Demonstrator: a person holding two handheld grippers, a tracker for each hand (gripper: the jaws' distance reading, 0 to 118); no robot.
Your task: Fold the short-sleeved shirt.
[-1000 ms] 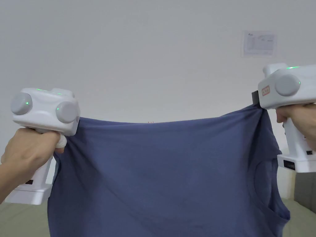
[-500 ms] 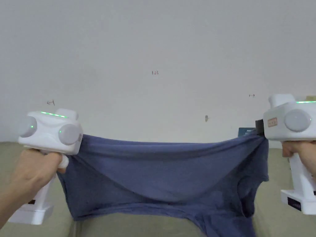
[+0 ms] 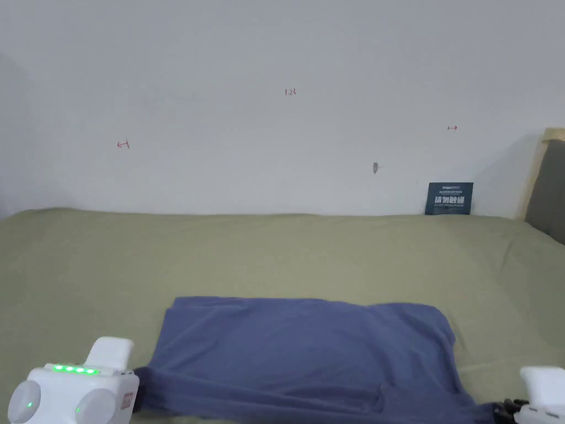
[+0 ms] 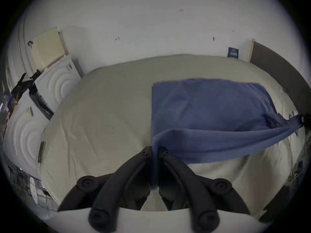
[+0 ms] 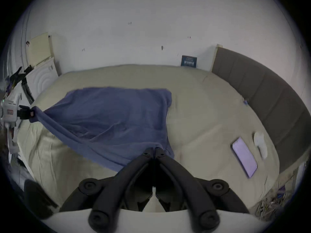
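Note:
The blue short-sleeved shirt [image 3: 309, 348] lies spread on the olive-green bed [image 3: 276, 248], its far edge flat and its near edge lifted. My left gripper [image 4: 155, 151] is shut on the shirt's near left corner [image 4: 156, 140], at the lower left of the head view [image 3: 135, 395]. My right gripper [image 5: 154, 150] is shut on the near right corner [image 5: 159, 145], low at the right edge of the head view [image 3: 505, 409]. The near hem [image 5: 75, 140] stretches taut between the two grippers. In the right gripper view the left gripper [image 5: 29, 113] shows far left, pinching cloth.
A phone [image 5: 244, 156] and a small white object [image 5: 260, 143] lie on the bed to the right of the shirt. A dark padded headboard [image 5: 269, 93] borders the right side. A dark card [image 3: 449, 198] leans on the white wall behind. White foam panels [image 4: 55, 85] stand left.
Both grippers have come down from chest height to just above the bed, laying the hanging shirt out flat. The head camera has tilted down too.

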